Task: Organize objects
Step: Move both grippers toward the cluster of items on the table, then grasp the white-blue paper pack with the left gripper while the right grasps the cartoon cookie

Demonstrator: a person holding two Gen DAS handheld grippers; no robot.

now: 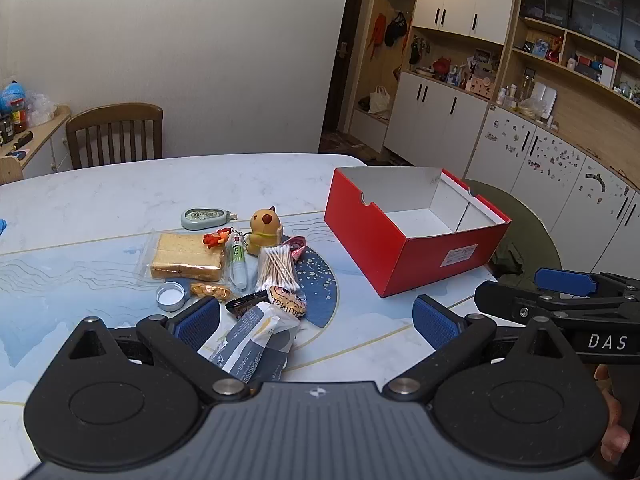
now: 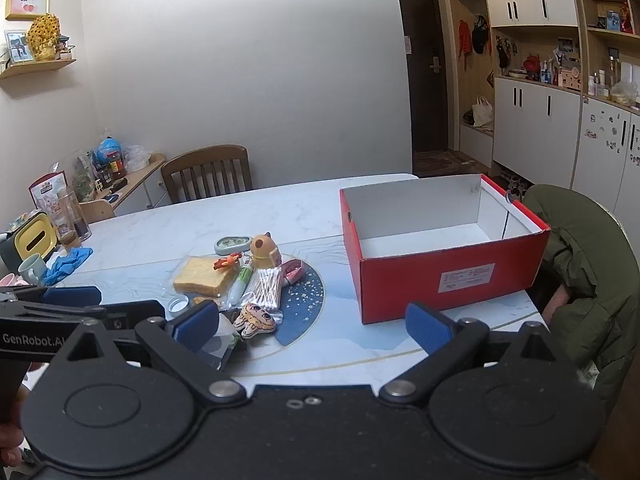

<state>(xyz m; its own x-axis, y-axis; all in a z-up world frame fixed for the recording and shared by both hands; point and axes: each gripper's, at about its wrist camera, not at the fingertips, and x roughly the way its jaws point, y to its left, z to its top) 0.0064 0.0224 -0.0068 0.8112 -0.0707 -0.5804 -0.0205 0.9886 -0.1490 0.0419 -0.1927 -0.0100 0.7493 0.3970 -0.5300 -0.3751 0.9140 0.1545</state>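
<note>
White cabinets and a dark doorway stood behind a pale marble-patterned table (image 1: 120, 200), a wooden chair (image 2: 208, 172) at its far edge. Small items lay heaped mid-table: bagged bread (image 1: 186, 258), cotton swabs (image 1: 276, 268), a yellow figurine (image 1: 264, 230); a paper packet (image 1: 250, 340) was partly hidden by the left gripper (image 1: 316, 316). Beside the heap sat an empty red box (image 2: 444, 248). Both the left gripper and the right gripper (image 2: 312, 326) gaped wide, holding nothing.

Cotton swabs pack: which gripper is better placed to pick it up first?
Probably left. The cotton swabs pack lies just ahead of the open left gripper; the open right gripper faces the red box.
</note>
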